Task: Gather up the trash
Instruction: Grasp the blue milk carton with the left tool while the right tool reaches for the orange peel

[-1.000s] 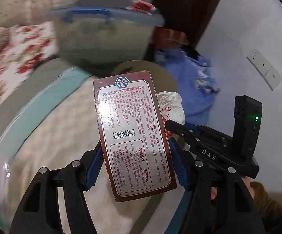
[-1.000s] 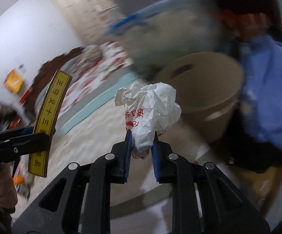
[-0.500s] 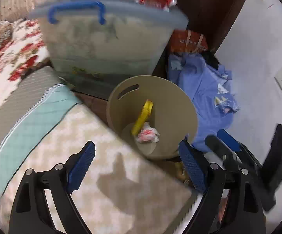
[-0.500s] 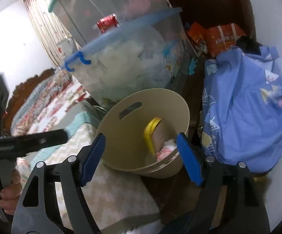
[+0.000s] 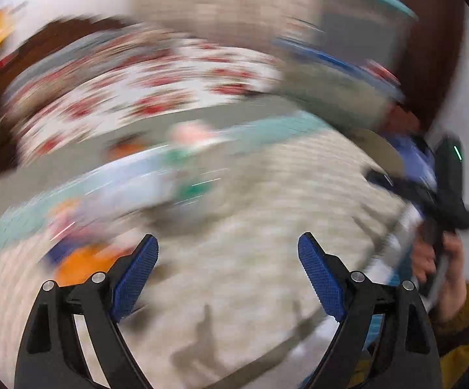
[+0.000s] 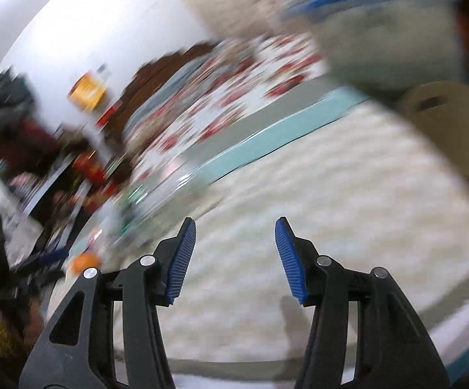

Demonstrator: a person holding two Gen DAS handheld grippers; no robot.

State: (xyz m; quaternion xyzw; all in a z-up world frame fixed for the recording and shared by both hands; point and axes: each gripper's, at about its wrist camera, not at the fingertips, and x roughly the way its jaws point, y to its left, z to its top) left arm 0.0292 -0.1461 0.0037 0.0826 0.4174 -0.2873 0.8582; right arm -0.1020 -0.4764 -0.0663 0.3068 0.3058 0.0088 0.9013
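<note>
While both views are badly motion-blurred, the tools read clearly: left gripper (image 5: 228, 253) is spread wide with nothing between its blue pads (image 5: 134, 278); right gripper (image 6: 235, 246) is empty too, jaws closing. Both hang over the cream zigzag blanket (image 6: 348, 227). Past that runs a teal blanket border (image 6: 267, 142), then a red floral quilt (image 5: 156, 87). Trash bin (image 6: 455, 123), tan with a handle slot, sits at the bed's far edge, right side of the right view; contents not visible. Smeared colourful litter (image 5: 182, 162) lies on the bed near the teal strip, unidentifiable. Person's hand (image 5: 442, 259) grips the other tool at right.
</note>
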